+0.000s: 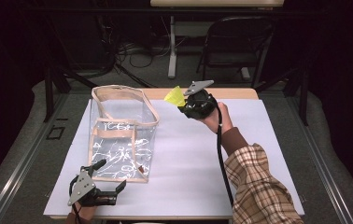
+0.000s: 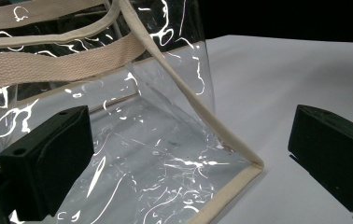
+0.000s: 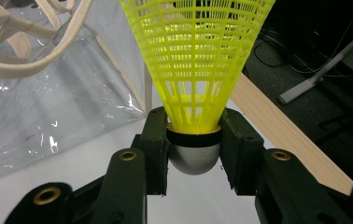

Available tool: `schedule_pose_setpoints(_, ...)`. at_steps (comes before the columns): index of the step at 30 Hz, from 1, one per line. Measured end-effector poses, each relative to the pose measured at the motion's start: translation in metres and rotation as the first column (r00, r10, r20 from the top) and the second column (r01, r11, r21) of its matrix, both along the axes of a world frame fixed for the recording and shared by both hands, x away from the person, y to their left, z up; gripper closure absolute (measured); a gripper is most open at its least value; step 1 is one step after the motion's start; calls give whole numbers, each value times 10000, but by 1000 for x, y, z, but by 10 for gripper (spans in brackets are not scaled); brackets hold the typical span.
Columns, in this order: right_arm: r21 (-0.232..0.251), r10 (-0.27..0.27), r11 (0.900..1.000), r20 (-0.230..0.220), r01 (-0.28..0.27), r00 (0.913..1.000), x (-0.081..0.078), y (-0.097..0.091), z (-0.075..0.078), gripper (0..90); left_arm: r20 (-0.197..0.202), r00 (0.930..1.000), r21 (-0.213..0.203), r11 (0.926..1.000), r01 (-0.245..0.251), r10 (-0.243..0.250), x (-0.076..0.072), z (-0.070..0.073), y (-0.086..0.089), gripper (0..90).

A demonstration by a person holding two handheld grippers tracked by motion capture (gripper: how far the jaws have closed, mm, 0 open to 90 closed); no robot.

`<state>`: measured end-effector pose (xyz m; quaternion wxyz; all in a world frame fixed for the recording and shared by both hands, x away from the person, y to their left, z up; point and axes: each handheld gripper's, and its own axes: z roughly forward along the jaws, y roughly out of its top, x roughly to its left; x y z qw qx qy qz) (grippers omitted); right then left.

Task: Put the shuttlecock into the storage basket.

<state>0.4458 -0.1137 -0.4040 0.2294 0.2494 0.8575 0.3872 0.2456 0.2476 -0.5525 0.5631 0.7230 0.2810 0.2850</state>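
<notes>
Shuttlecock (image 3: 196, 70) sits clamped in right tool (image 3: 194, 151); left tool (image 2: 188, 161) gapes beside bag (image 2: 118, 116).

No legible text or labels.

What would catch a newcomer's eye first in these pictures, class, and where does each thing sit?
The yellow shuttlecock stands out most, clamped by its grey base in the right gripper, held up over the table's far edge. Next comes the clear tote bag with beige straps, standing on the white mat, with the open left gripper at its near corner.
</notes>
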Motion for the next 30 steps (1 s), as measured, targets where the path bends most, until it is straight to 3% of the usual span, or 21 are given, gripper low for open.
schedule_pose_setpoints(30, -48, 318, 9995, -13, -318, 9995, 4, 21, 24, 646, 7, 10000, 1, 10000, 1, -1, 0, 0, 0, 0)
